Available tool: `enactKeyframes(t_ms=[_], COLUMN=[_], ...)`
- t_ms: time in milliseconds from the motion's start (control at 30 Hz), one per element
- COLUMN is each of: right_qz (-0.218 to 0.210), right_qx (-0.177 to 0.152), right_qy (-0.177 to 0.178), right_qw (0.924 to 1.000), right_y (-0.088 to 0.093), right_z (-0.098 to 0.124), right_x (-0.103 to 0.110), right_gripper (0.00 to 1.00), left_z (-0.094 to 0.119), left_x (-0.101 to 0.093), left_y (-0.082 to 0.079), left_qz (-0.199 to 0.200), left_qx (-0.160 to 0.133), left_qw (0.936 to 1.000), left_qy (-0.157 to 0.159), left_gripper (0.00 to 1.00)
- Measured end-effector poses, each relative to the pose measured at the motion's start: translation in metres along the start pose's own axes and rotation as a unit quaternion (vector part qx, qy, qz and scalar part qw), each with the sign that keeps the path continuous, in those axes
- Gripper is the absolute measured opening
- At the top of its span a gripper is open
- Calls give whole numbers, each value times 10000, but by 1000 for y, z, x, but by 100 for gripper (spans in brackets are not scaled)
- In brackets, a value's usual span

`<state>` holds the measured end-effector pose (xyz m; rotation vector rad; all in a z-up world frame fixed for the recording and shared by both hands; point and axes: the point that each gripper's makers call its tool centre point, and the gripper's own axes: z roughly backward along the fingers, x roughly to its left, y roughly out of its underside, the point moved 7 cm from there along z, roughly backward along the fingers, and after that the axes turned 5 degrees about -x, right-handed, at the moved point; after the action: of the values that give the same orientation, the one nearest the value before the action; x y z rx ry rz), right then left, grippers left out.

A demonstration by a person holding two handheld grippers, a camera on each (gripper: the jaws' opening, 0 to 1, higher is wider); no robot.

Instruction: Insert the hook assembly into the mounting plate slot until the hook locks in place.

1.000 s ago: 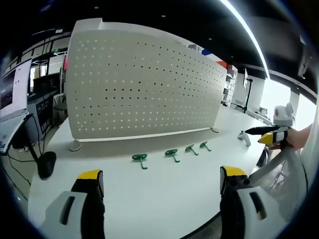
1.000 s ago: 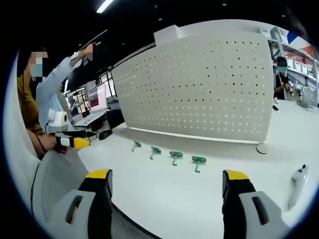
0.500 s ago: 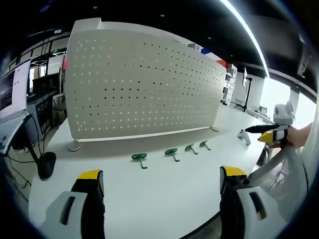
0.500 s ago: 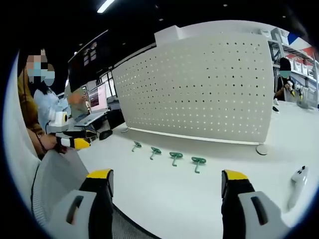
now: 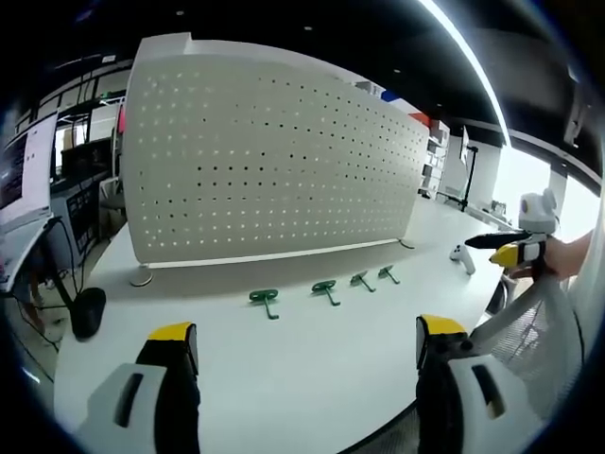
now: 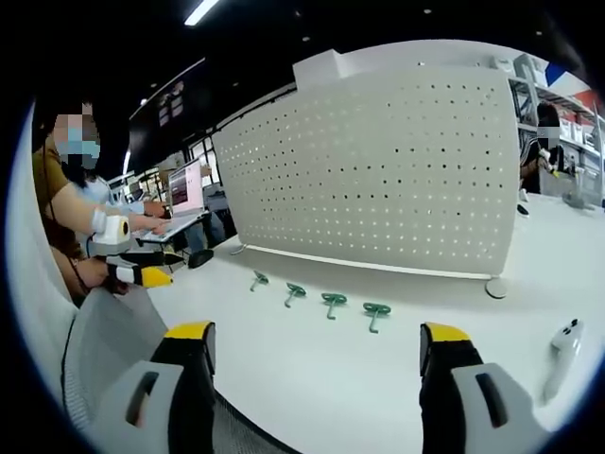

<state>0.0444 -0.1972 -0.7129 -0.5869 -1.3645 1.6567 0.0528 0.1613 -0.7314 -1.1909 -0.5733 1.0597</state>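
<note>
A white perforated mounting plate (image 5: 265,161) (image 6: 378,170) stands upright on the white table (image 5: 312,359) (image 6: 331,369). Several green hooks lie in a row in front of it; the nearest in the left gripper view is a hook (image 5: 265,300), the nearest in the right gripper view is another hook (image 6: 376,311). My left gripper (image 5: 307,345) is open above the table's near edge, well short of the hooks. My right gripper (image 6: 317,345) is open too, nothing between its jaws. The right gripper (image 5: 506,248) shows at the far right of the left gripper view, the left gripper (image 6: 142,270) at the left of the right gripper view.
A white controller (image 6: 565,342) (image 5: 461,259) lies on the table to the right. A black mouse (image 5: 87,310) and cables sit at the left edge. A mesh chair back (image 5: 529,331) (image 6: 104,350) stands close. People sit at screens (image 6: 184,189) to the left.
The hooks and plate have not moved. A person in the background of the right gripper view lowered a raised arm to the desk.
</note>
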Motion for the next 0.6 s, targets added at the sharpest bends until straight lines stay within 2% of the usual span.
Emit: enactKeyframes(t_ms=[600], right_qz=[7], right_qx=[56], right_qy=[-42], right_qw=[10000], right_y=[1], right_z=[-1], right_x=[2], right_gripper=[85], left_z=[1], left_x=[2], left_y=[1], left_qz=[-1], left_qx=[-6], left_qw=[10000], left_qy=[-30], left_gripper=[98])
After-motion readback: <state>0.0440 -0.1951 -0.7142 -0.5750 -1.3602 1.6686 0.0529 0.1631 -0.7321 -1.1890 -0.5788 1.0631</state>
